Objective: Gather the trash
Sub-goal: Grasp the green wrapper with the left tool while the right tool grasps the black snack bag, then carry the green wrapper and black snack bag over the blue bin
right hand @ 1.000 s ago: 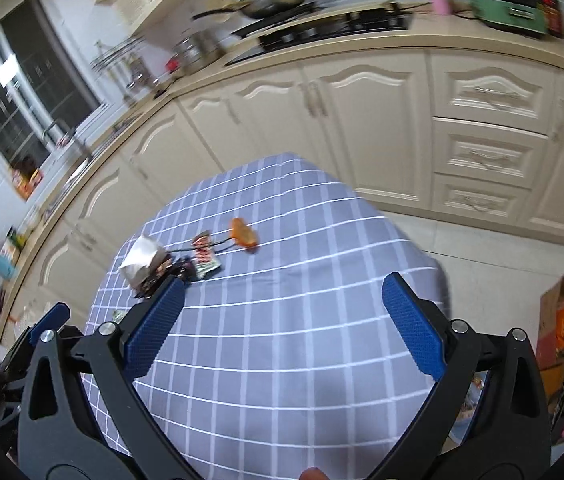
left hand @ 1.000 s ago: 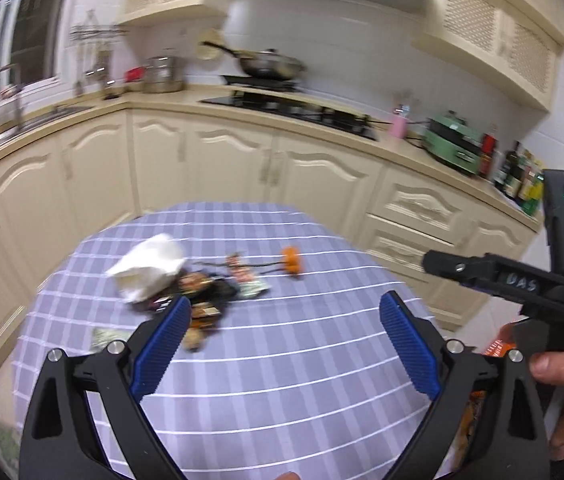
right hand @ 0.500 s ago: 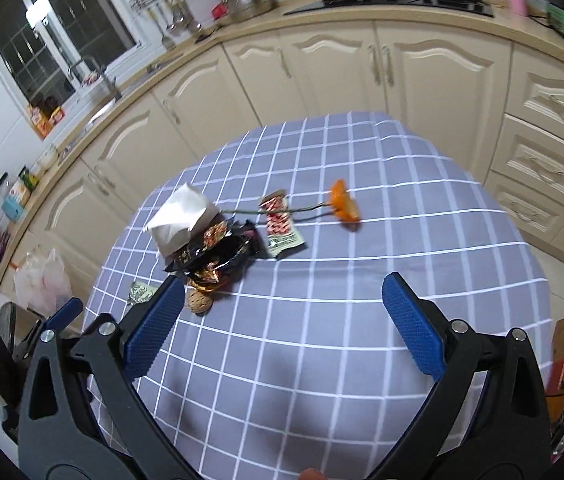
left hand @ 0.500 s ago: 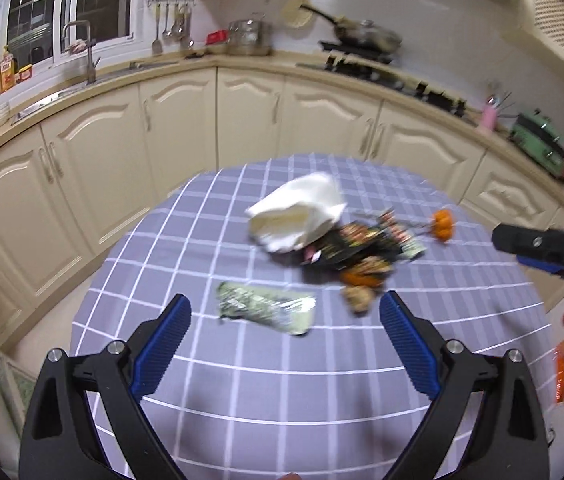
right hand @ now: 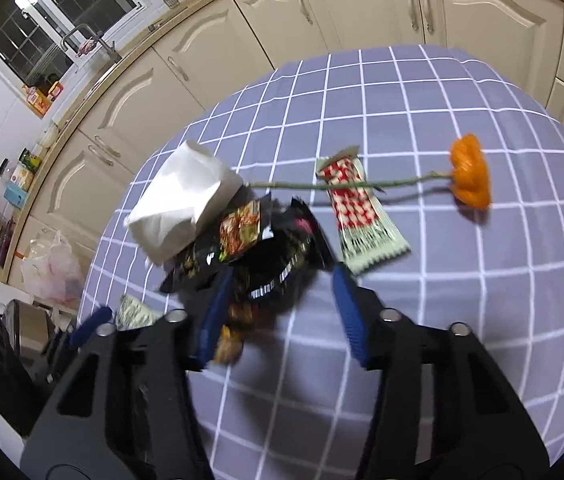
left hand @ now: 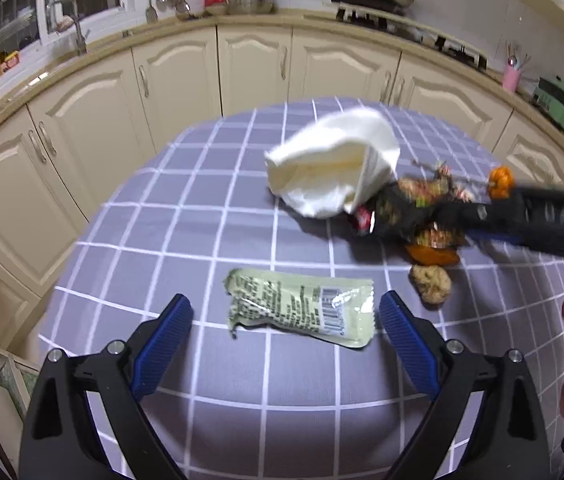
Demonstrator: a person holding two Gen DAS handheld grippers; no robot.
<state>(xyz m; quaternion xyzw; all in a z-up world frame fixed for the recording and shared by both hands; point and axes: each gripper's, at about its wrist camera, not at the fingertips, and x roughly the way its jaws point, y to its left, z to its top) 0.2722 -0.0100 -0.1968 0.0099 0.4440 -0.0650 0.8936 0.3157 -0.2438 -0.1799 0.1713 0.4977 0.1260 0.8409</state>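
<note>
Trash lies on a round table with a purple checked cloth (left hand: 162,240). My left gripper (left hand: 286,320) is open, its blue fingers either side of a pale green wrapper (left hand: 302,308). Beyond lie a white paper bag (left hand: 334,168), black snack wrappers (left hand: 398,212), a walnut (left hand: 430,284) and an orange flower (left hand: 500,182). My right gripper (right hand: 282,300) is open, partly narrowed, its fingers straddling the black wrappers (right hand: 278,252). A red and white wrapper (right hand: 358,212), the flower (right hand: 470,176) and the white bag (right hand: 182,204) lie ahead of it.
Cream kitchen cabinets (left hand: 254,60) and a counter with a sink and stove curve behind the table. A plastic bag (right hand: 52,268) sits on the floor at the left. The right gripper's body (left hand: 542,216) crosses the left wrist view above the wrappers.
Both grippers have dropped closer to the table. The left now frames the green wrapper. The right has narrowed and moved over the black wrappers.
</note>
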